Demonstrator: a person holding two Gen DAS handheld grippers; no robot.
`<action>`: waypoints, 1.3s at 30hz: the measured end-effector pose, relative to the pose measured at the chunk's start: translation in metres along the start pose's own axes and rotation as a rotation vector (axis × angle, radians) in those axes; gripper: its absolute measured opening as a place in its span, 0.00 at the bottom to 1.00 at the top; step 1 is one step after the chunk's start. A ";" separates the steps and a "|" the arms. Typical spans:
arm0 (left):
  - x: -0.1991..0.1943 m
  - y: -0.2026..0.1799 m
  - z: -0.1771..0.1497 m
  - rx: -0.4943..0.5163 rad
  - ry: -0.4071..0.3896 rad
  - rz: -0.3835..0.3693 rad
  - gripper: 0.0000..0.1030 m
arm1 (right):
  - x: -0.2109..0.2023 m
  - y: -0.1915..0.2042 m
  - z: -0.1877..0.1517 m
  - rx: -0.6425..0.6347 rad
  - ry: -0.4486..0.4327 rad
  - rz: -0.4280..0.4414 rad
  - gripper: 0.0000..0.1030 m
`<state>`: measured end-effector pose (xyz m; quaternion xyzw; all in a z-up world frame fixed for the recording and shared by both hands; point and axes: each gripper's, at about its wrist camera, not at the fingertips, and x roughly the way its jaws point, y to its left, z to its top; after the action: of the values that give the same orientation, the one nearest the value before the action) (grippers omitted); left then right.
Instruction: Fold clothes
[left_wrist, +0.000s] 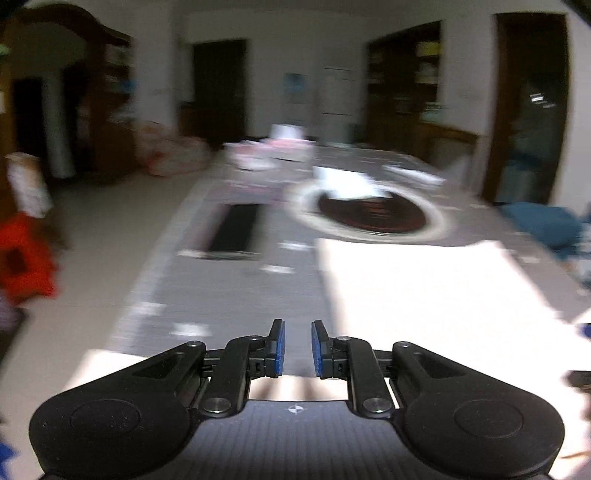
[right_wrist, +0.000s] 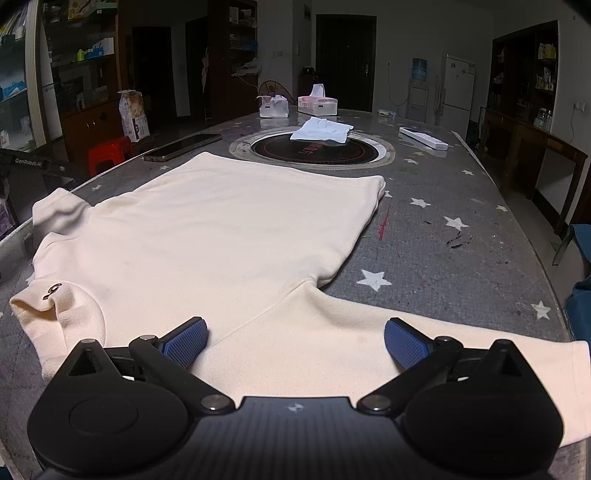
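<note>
Shirt: cream, soft knit, flat on starred grey table.
Right gripper: wide open, empty, over its sleeve.
Left gripper: narrowly parted, empty.

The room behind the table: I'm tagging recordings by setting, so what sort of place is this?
Probably a home dining room. A large table has a built-in round hotplate, with tissue boxes, and a fridge and water dispenser stand by the far wall.

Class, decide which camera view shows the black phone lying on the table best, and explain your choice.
The right wrist view: the phone is sharp, lying flat beyond the cream shirt. The left wrist view shows only a motion-blurred dark rectangle there.
</note>
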<state>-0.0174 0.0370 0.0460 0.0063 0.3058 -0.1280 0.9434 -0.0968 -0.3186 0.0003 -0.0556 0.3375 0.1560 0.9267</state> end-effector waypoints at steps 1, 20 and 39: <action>0.005 -0.007 -0.001 -0.004 0.012 -0.038 0.17 | 0.000 0.000 0.000 0.000 0.000 0.000 1.00; 0.049 -0.024 0.005 -0.023 0.055 -0.077 0.15 | 0.001 0.000 0.000 0.004 0.000 0.003 1.00; -0.032 -0.004 -0.039 0.040 0.007 -0.045 0.15 | 0.001 -0.001 0.000 0.005 0.001 0.004 1.00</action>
<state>-0.0661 0.0442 0.0333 0.0189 0.3064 -0.1553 0.9390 -0.0955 -0.3193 0.0000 -0.0527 0.3385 0.1568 0.9263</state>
